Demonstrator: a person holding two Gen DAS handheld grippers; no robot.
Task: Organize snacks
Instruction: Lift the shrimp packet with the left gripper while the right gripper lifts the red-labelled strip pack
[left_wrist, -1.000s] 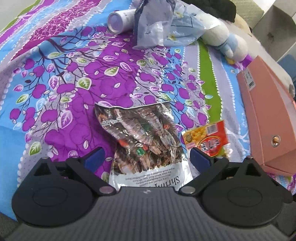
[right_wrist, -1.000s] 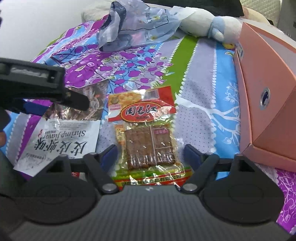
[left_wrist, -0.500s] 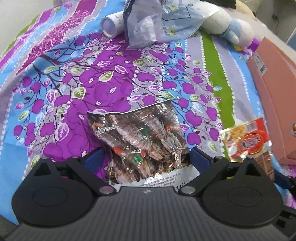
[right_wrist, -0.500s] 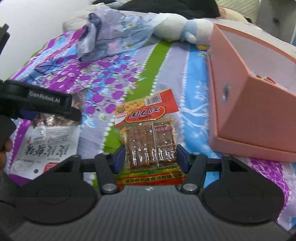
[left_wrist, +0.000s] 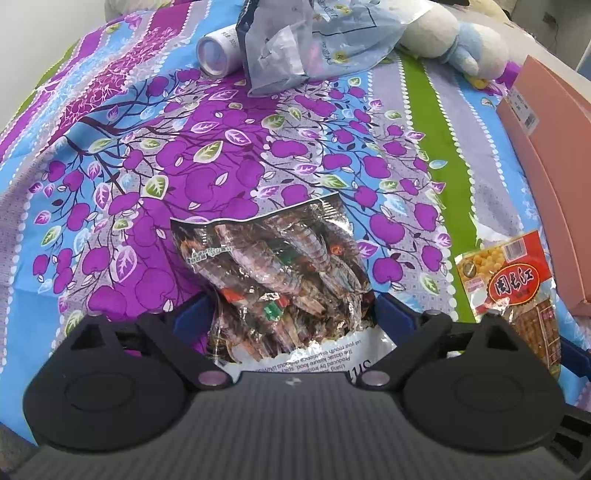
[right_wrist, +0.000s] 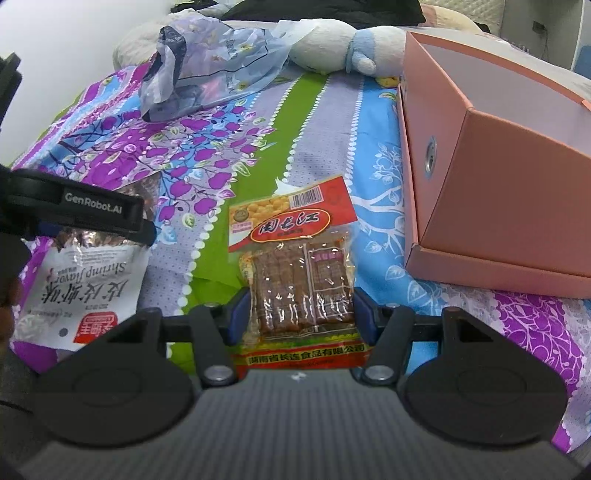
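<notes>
red snack pack (right_wrist: 295, 266) lies lengthwise between the right tool (right_wrist: 299, 314), barcode end away.

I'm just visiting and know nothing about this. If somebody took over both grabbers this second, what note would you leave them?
Left gripper: jaws have just been closing around the shrimp snack bag; grip not clear.
Right gripper: pads against the sides of the red tofu snack pack, which lies on the bedspread.
Pink box: open, to the right; no snack visible inside.
Done: nothing boxed that I can see.
Left: probably lift both packs into the box.
</notes>
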